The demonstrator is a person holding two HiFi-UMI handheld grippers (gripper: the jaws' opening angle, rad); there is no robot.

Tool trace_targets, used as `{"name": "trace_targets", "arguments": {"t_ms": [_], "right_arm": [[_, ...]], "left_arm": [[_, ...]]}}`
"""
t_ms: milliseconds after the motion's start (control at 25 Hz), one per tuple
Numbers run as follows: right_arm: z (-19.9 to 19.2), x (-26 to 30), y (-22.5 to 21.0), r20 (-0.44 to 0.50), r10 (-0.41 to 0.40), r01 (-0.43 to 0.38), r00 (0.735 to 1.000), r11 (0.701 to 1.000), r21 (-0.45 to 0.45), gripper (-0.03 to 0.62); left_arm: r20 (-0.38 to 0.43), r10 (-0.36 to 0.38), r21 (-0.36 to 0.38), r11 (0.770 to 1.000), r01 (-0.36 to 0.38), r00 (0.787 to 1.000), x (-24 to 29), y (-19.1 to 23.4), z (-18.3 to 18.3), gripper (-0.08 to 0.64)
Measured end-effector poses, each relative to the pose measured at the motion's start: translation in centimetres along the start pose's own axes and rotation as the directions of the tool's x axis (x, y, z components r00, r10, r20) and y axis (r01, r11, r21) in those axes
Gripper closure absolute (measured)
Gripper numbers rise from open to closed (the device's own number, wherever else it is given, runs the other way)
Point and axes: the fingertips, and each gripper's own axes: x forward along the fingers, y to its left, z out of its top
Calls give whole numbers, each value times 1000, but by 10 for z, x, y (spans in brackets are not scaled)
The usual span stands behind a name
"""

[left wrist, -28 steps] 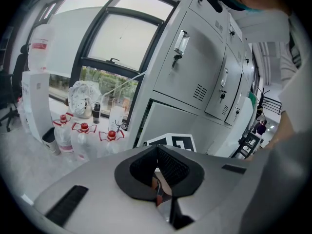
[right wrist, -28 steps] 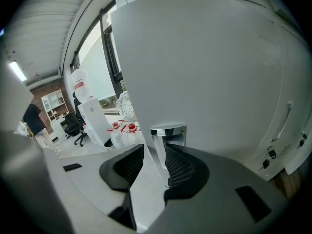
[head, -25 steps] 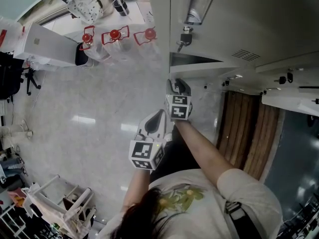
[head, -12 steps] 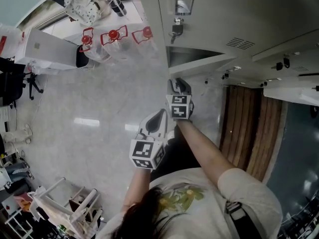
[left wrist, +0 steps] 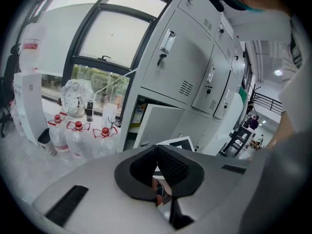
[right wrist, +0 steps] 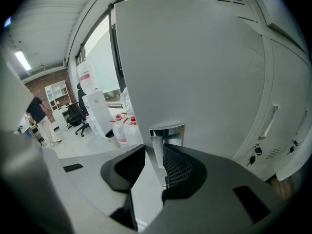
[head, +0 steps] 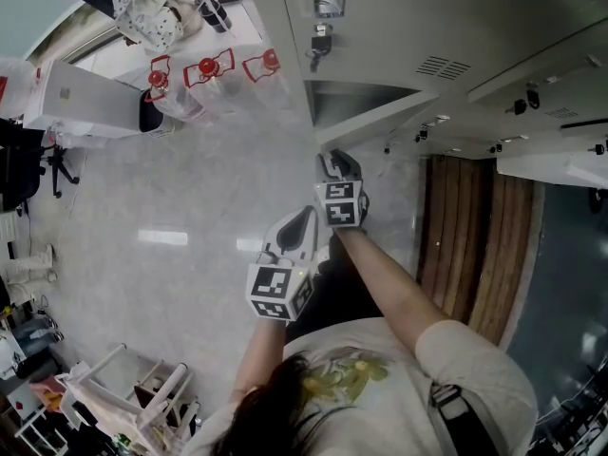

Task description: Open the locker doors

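Grey lockers point(head: 427, 27) fill the top right of the head view. A low locker door point(head: 380, 117) stands partly swung out, dark inside behind it. My right gripper point(head: 337, 164) is at that door's free edge. In the right gripper view the door point(right wrist: 195, 72) looms close and its chrome handle point(right wrist: 165, 130) stands between the jaws of my right gripper point(right wrist: 155, 147). The jaws have just been closing; the handle lies against the right pad, with a gap to the left pad. My left gripper point(head: 296, 228) hangs behind, shut and holding nothing, facing the open door point(left wrist: 156, 123).
Several red-capped water bottles point(head: 207, 69) stand on the floor left of the lockers, beside a white box point(head: 81, 98) and a spotted bag point(head: 152, 12). A white rack point(head: 123, 397) is at the lower left. Other locker doors point(head: 551, 164) stand open at the right over wooden flooring point(head: 470, 245).
The low locker door has swung further out with my right gripper at its edge. The lockers have slid up and left in the head view. My left gripper has barely shifted.
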Motion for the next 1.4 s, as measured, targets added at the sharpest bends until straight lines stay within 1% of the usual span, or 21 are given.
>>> {"name": "trace_targets", "arguments": {"t_ms": [360,680,880,1000,1400], "right_arm": [[-10,-12,-1,-27,12,-13,1000,1000,-21,460],[-20,-26,-3,-27,12,-13,1000,999,-39,460],[-28,-35,-7,-15,0,-1,1000,998,-58,460],[-30,-42,-7,-29,1,-3,1000,998,-59,460],[-41,-54,-12,-22,7,-9,1000,997,-79,460]], "left_arm": [[-12,-13,12,1000,13,1000,-9,-6,-9,529],[-30,-33,14,999,33,999,-17,-15,-21,529],[-33,-49,23,998,50,998,-22,-23,-27,529],[-37,-58,31,998,59,998,-24,-25,-29,529],[-48,-80,66,994,83,996,-36,-34,-41,529]]}}
